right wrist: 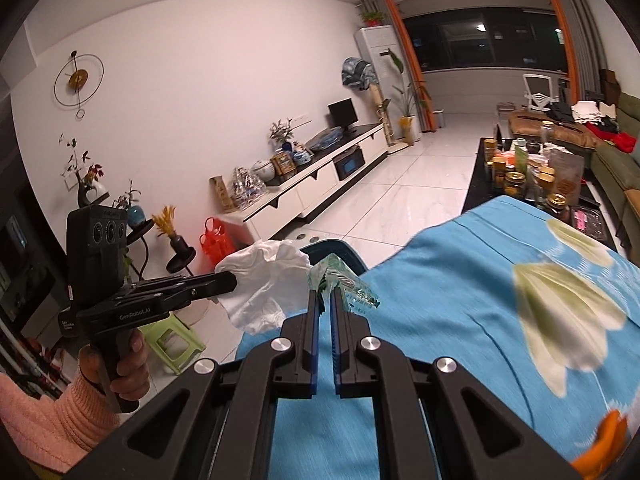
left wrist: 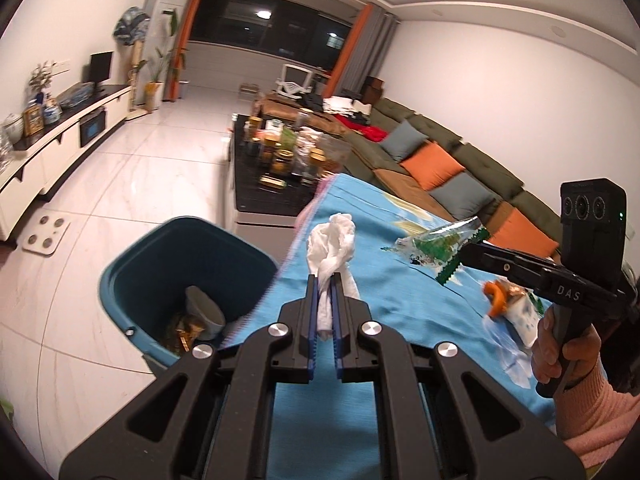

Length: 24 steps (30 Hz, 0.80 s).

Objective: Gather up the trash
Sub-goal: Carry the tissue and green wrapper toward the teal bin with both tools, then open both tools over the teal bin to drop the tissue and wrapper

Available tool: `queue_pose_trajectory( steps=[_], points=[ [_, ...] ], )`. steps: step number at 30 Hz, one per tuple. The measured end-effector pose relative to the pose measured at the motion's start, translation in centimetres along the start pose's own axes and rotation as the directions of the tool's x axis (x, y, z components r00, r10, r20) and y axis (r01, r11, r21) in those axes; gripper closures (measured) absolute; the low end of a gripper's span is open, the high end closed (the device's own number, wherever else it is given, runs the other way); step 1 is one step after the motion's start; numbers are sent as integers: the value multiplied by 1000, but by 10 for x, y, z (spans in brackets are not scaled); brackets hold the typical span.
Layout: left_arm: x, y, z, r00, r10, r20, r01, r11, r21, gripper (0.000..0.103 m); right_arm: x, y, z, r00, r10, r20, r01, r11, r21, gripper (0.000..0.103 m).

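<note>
My left gripper (left wrist: pixel 325 277) is shut on a crumpled white tissue (left wrist: pixel 332 248) and holds it above the edge of the blue-clothed table (left wrist: pixel 384 292), just right of the teal trash bin (left wrist: pixel 176 276). My right gripper (right wrist: pixel 325 295) is shut on a green and clear plastic wrapper (right wrist: pixel 340 280); the wrapper also shows in the left wrist view (left wrist: pixel 436 246). The right gripper (left wrist: pixel 464 254) is held over the table. The left gripper (right wrist: pixel 234 280) with the tissue (right wrist: pixel 268 280) shows at the left of the right wrist view. The bin holds some trash.
An orange peel with more wrappers (left wrist: pixel 508 304) lies on the blue cloth at the right. A black coffee table (left wrist: pixel 276 160) with jars stands beyond. A green sofa (left wrist: pixel 440 160) runs along the right. A green stool (right wrist: pixel 172 344) stands on the floor.
</note>
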State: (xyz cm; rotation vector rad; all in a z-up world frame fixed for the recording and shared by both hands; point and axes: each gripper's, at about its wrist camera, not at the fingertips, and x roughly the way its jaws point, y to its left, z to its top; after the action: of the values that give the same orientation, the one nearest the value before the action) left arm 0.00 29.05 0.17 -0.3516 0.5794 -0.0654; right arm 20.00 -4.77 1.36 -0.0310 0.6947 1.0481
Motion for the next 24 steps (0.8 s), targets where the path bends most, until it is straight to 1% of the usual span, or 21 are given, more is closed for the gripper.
queue_pose_trajectory(
  steps=[7, 13, 20, 24],
  points=[
    [-4, 28, 8, 998, 68, 18, -67, 997, -45, 97, 36, 14, 18, 999, 27, -25, -27, 999, -27, 99],
    [-6, 45, 11, 993, 113, 22, -111, 992, -64, 97, 67, 16, 26, 997, 47, -66, -50, 998, -33, 99],
    [8, 63, 10, 985, 170, -9, -170, 981, -92, 97, 107, 13, 30, 992, 39, -120, -42, 999, -25, 99],
    [19, 72, 6, 983, 182, -32, -185, 977, -107, 97, 126, 7, 29, 987, 47, -157, -47, 999, 0, 99]
  ],
)
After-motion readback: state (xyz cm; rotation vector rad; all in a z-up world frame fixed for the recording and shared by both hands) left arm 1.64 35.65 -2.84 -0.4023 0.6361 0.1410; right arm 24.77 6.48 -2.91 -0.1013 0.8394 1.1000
